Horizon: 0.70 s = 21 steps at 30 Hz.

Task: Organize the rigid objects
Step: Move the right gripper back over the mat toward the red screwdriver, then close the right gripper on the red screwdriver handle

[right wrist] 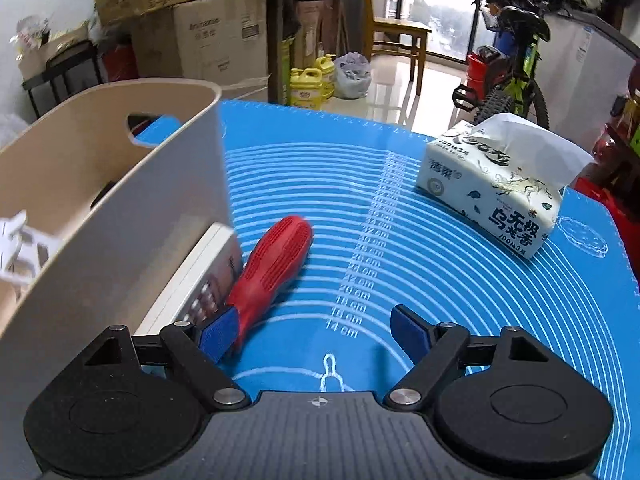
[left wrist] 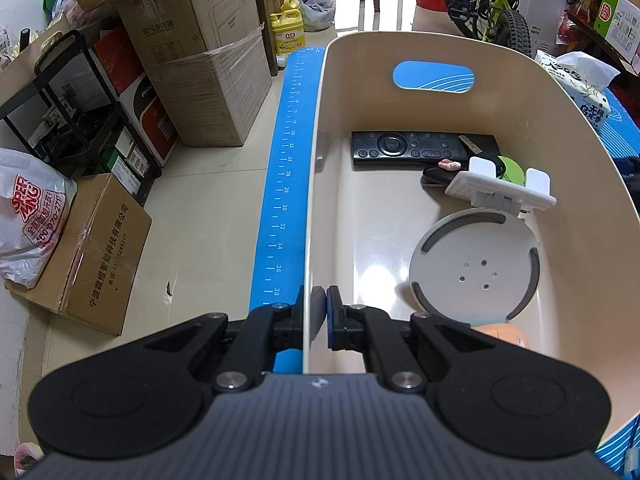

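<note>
A beige plastic basket (left wrist: 572,208) stands on the blue mat. Inside lie a black remote (left wrist: 416,147), a white phone stand (left wrist: 476,264) with a round base, a green-and-black item, and something orange near the front. My left gripper (left wrist: 320,312) is shut on the basket's left wall. In the right wrist view the basket (right wrist: 120,216) is at left. A red-handled tool (right wrist: 272,268) and a white calculator-like device (right wrist: 196,280) lie on the mat beside it. My right gripper (right wrist: 312,332) is open, its left finger (right wrist: 218,334) touching the red tool's near end.
A tissue pack (right wrist: 496,192) sits on the blue mat (right wrist: 400,240) at far right. Beyond the table are cardboard boxes (left wrist: 200,64), yellow bottles (right wrist: 308,84), a black rack, bags, a chair and a bicycle (right wrist: 508,64).
</note>
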Each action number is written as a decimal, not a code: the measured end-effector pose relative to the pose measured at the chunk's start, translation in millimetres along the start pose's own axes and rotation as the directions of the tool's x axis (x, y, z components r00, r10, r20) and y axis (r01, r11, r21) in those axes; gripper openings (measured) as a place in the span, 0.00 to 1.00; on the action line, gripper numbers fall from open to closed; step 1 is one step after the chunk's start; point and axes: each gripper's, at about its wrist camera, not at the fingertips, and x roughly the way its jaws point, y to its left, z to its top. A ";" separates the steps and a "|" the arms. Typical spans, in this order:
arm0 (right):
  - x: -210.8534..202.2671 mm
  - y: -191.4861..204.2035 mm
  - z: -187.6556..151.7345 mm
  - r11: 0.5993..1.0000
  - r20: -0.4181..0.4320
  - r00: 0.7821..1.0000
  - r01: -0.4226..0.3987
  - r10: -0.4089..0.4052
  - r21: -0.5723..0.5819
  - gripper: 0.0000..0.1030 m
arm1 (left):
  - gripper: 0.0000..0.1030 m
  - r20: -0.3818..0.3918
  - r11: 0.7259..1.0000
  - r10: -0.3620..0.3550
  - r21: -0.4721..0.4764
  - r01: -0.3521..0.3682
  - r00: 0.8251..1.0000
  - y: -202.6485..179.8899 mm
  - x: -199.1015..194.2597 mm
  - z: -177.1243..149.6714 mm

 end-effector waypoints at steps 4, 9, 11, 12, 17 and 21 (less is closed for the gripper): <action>3.1 -10.9 12.5 0.997 0.009 1.000 -0.007 0.007 0.081 0.82 | 0.08 0.000 1.000 0.001 0.002 -0.001 1.000 0.8 -0.9 0.7; 13.0 -21.6 27.1 0.975 0.000 1.000 -0.010 0.010 0.221 0.82 | 0.08 0.001 1.000 0.001 0.001 -0.001 1.000 0.9 -1.3 1.1; 19.2 -20.7 32.2 0.966 -0.009 1.000 0.006 -0.004 0.257 0.82 | 0.08 0.001 1.000 0.002 0.002 -0.002 1.000 1.0 -1.3 1.2; 22.3 -19.6 34.5 0.963 -0.011 1.000 0.019 -0.017 0.270 0.82 | 0.08 0.000 1.000 0.002 0.002 -0.002 1.000 1.1 -1.2 1.1; 40.0 -19.4 38.5 0.936 -0.030 0.999 0.038 -0.030 0.349 0.81 | 0.08 0.001 1.000 0.004 0.006 -0.004 1.000 2.1 -1.8 2.1; 48.0 -33.1 37.4 0.896 -0.032 0.998 -0.031 0.050 0.443 0.81 | 0.08 0.002 1.000 0.004 0.008 -0.004 1.000 2.5 -2.0 2.0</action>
